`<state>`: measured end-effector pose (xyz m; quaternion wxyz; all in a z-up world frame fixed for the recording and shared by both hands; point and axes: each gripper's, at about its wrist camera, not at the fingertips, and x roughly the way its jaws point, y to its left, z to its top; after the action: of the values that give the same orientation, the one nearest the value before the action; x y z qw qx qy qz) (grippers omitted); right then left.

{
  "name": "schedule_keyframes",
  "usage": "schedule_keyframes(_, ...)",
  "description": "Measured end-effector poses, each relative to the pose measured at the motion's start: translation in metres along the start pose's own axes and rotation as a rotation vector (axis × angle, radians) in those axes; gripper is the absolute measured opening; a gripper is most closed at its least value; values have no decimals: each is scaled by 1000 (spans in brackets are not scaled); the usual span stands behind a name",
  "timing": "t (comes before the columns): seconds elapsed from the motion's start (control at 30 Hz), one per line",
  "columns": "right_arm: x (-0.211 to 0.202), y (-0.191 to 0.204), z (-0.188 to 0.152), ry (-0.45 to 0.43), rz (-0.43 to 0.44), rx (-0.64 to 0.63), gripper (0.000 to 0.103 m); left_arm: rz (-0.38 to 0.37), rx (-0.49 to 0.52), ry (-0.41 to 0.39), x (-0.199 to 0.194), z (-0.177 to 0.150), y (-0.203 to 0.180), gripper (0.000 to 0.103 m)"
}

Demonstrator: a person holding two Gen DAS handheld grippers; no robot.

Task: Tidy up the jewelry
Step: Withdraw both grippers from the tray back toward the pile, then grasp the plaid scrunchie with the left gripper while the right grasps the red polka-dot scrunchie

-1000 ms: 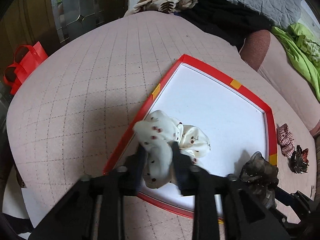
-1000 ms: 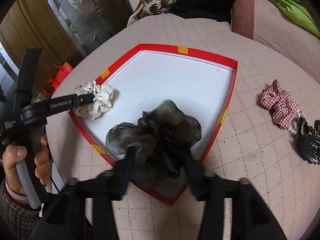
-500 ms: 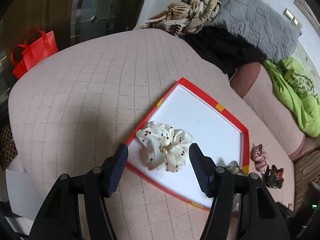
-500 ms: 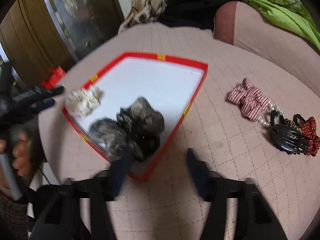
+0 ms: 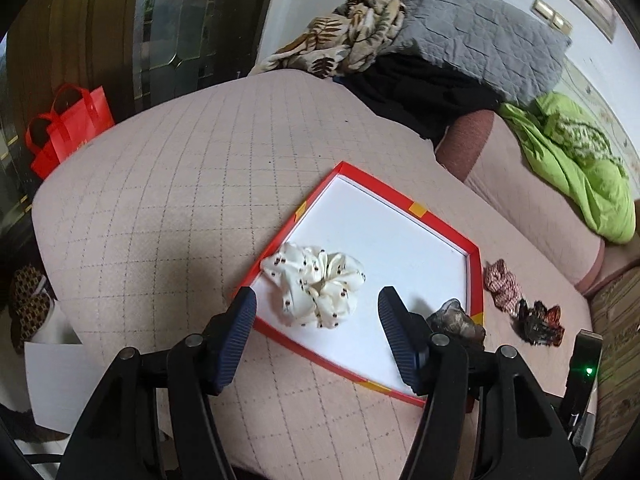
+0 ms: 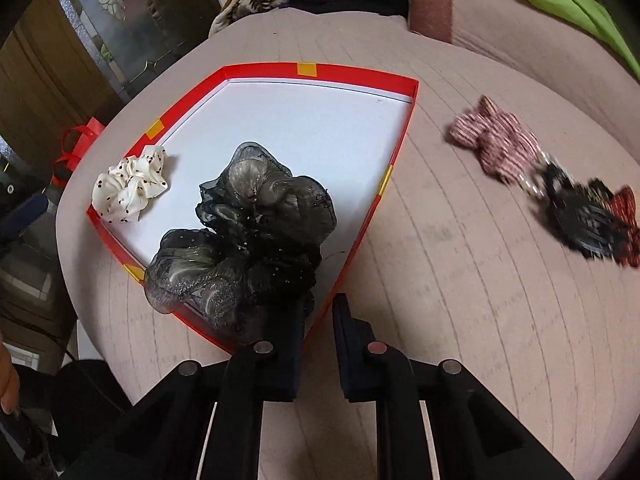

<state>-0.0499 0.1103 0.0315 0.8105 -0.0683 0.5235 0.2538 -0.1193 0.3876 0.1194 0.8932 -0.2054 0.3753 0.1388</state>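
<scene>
A red-rimmed white tray (image 5: 436,225) (image 6: 352,77) lies on the pink quilted cushion. A white dotted scrunchie (image 5: 316,282) (image 6: 130,188) lies in its left corner. A dark sheer scrunchie (image 6: 248,236) (image 5: 456,322) lies in the near corner, draped over the rim. My left gripper (image 5: 316,308) is open and empty, held back above the white scrunchie. My right gripper (image 6: 320,312) has its jaws close together with nothing between them, just right of the dark scrunchie, over the tray's edge.
A red checked scrunchie (image 6: 494,140) (image 5: 500,284), a pearl string and a black claw clip (image 6: 582,216) (image 5: 538,322) with a red dotted bow lie on the cushion right of the tray. Blankets (image 5: 460,28) and green cloth (image 5: 576,160) lie behind. A red bag (image 5: 68,128) stands at the left.
My left gripper let go of the white scrunchie, opened and pulled back. My right gripper released the dark scrunchie into the tray, drew back to the right and narrowed its jaws.
</scene>
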Motion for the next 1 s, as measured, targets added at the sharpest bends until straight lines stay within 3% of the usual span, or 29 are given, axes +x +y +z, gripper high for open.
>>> schedule_keyframes(0.13, -10, -7, -10, -11, 43, 16, 19, 4, 35, 21, -7, -5, -22, 62)
schedule_keyframes(0.2, -20, -19, -15, -32, 89, 60, 36, -7, 60, 24, -13, -9, -37, 62)
schedule_keyframes(0.23, -29, -27, -20, -53, 106, 80, 53, -13, 78, 23, -16, -11, -46, 62)
schedule_keyframes(0.27, -37, -33, -25, -78, 106, 89, 64, -19, 96, 21, -19, -13, -54, 62)
schedule_keyframes(0.43, -74, -91, -52, -151, 27, 142, 65, -54, 214, 28, -25, -24, -111, 65)
schedule_keyframes(0.67, -116, -223, -82, -205, -94, 345, 65, -146, 324, 102, 4, -28, -203, 65)
schedule_keyframes(0.83, -132, -280, -75, -267, -139, 424, 65, -161, 374, 159, 44, -15, -259, 65)
schedule_keyframes(1.0, -126, -312, -41, -297, -152, 442, 65, -143, 373, 211, 101, -5, -295, 65)
